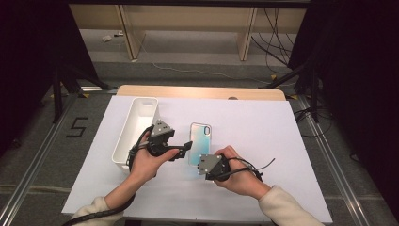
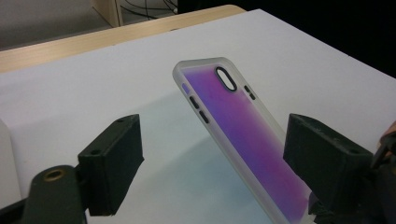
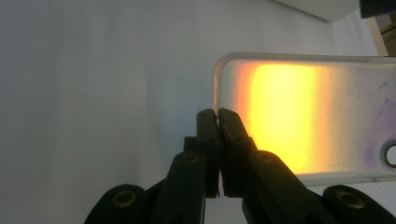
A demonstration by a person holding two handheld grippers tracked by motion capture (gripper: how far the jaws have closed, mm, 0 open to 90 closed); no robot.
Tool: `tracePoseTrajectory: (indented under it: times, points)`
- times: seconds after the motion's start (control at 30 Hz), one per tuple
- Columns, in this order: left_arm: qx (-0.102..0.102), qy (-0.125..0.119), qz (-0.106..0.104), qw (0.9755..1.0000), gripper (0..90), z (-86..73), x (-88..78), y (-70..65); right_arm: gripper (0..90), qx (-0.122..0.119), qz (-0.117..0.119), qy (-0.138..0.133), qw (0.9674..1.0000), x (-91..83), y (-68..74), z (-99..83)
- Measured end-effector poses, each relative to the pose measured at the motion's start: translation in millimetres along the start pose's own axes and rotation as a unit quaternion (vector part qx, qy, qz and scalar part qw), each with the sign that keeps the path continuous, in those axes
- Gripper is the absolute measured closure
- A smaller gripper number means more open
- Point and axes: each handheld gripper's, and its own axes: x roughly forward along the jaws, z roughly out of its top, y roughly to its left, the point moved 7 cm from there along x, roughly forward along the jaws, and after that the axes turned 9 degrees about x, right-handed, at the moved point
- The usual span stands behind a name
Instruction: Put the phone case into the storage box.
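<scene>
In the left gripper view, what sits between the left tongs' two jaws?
The phone case stands tilted between them, its lower end by the right-hand jaw. The left tongs are open, pressing nothing. Below lies bare white table.

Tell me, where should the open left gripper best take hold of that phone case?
Probably across its long side edges, near the middle. The phone case is thin and flat, tilted up off the table because the right gripper pinches one short end. The left gripper already straddles it with its jaws open, one by each long edge.
</scene>
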Motion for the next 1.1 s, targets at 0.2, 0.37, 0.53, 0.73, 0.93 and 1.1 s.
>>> tracePoseTrajectory:
  times: [0.2,0.37,0.53,0.73,0.93,1.1]
  points:
    - [-0.018,0.011,0.006,0.9998,25.3,4.6,8.2,4.7,88.8,0.000,-0.008,-0.002,1.0000,-0.7,0.4,0.8]
    - [-0.012,0.020,0.000,0.9997,26.3,8.1,12.3,4.5,88.8,0.001,-0.004,-0.001,1.0000,-1.8,1.3,0.8]
    - [-0.019,0.024,-0.001,0.9995,29.3,12.5,18.2,3.2,88.8,0.001,-0.002,-0.003,1.0000,-2.9,0.7,1.3]
    - [-0.026,0.040,0.000,0.9989,33.0,14.7,27.1,3.6,88.8,0.000,-0.005,-0.004,1.0000,-3.1,0.5,1.5]
    - [-0.036,0.052,0.001,0.9980,38.6,18.6,36.6,4.4,88.8,0.000,-0.010,-0.004,0.9999,-3.8,-0.3,1.7]
    - [-0.035,0.078,0.010,0.9963,45.0,19.6,40.0,7.0,88.8,-0.001,-0.014,-0.006,0.9999,-3.7,0.5,2.4]
